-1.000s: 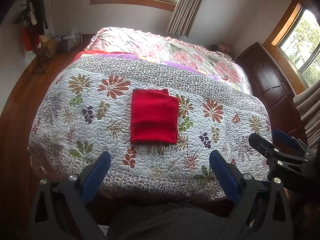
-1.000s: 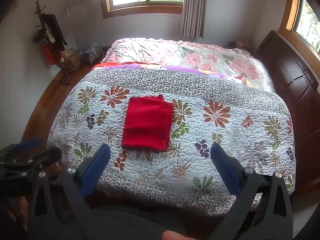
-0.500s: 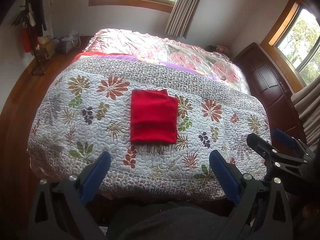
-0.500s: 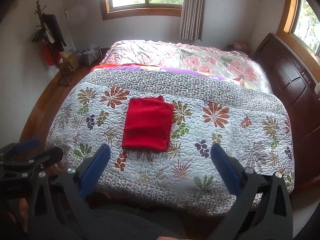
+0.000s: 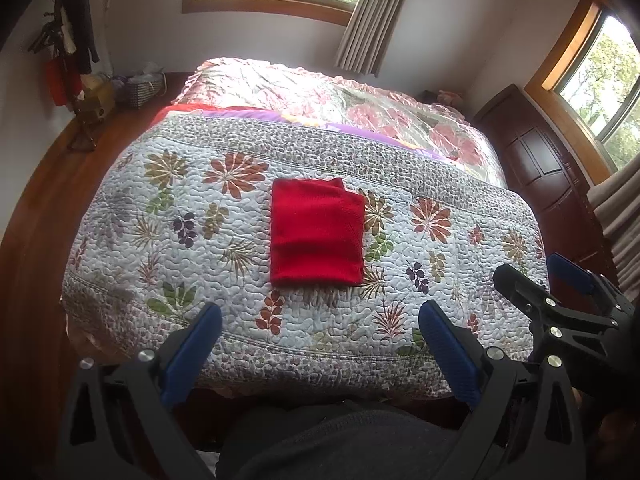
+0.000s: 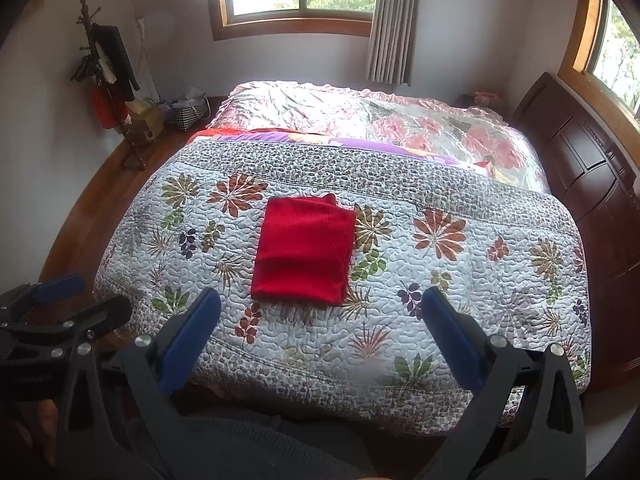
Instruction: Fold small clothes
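Note:
A red garment (image 5: 316,232) (image 6: 305,249) lies folded into a neat rectangle on the floral quilt (image 5: 200,220) (image 6: 440,280) near the foot of the bed. My left gripper (image 5: 320,320) hangs open above the bed's near edge, well short of the garment, with nothing between its blue pads. My right gripper (image 6: 320,304) is open too, held back at the same edge and empty. Each gripper shows in the other's view: the right one (image 5: 560,280) at the right border, the left one (image 6: 72,300) at the left border.
A dark wooden headboard (image 6: 592,184) runs along the bed's right side. A coat stand (image 6: 108,80) and a basket (image 6: 188,114) stand on the wooden floor at the far left. A pink flowered cover (image 6: 360,120) lies on the bed's far half. My dark-clothed lap (image 5: 340,440) fills the bottom.
Both grippers have drawn back and risen slightly from the bed, so more of the room shows. The red garment lies unmoved.

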`<state>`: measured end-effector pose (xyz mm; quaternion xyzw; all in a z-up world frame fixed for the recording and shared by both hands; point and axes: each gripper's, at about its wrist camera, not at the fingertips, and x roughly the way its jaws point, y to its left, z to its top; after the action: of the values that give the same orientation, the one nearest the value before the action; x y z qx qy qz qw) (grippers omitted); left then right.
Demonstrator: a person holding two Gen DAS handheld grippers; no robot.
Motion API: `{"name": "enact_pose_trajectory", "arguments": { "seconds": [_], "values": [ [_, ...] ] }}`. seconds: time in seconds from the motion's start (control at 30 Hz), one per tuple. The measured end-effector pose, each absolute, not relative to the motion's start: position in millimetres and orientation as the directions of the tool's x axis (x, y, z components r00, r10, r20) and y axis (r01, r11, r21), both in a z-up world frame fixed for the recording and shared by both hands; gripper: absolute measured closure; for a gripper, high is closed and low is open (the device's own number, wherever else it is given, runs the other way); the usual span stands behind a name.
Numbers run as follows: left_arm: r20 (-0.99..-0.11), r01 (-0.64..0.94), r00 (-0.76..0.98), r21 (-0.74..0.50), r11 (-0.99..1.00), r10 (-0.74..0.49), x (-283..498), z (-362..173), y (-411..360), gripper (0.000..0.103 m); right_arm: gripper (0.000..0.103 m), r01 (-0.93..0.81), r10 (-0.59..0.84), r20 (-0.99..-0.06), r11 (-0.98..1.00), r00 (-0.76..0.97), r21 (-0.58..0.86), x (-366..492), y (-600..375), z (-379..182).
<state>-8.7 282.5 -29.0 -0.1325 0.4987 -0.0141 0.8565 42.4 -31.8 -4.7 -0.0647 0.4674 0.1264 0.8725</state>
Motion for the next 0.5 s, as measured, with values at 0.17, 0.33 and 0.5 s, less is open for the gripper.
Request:
{"name": "enact_pose_trajectory", "arguments": {
  "seconds": [0.17, 0.33, 0.5],
  "values": [
    [-0.853, -0.106, 0.497, -0.240, 0.965, -0.157, -7.8, -30.2, 283.1, 0.004, 0.003, -0.280, 0.157, -0.835, 0.960, 0.527, 0.004, 42.8, -31.6, -6.0],
    [-0.862, -0.103, 0.484, -0.228, 0.968, -0.151, -5.4, -32.7, 283.2, 0.004, 0.003, -0.274, 0.157, -0.840, 0.962, 0.520, 0.010, 43.2, -33.0, -9.1],
    [-0.868, -0.097, 0.476, -0.214, 0.972, -0.143, -3.0, -34.1, 281.5, 0.004, 0.003, -0.274, 0.158, -0.841, 0.962, 0.518, 0.012, 43.7, -32.2, -10.3]
  ]
}}
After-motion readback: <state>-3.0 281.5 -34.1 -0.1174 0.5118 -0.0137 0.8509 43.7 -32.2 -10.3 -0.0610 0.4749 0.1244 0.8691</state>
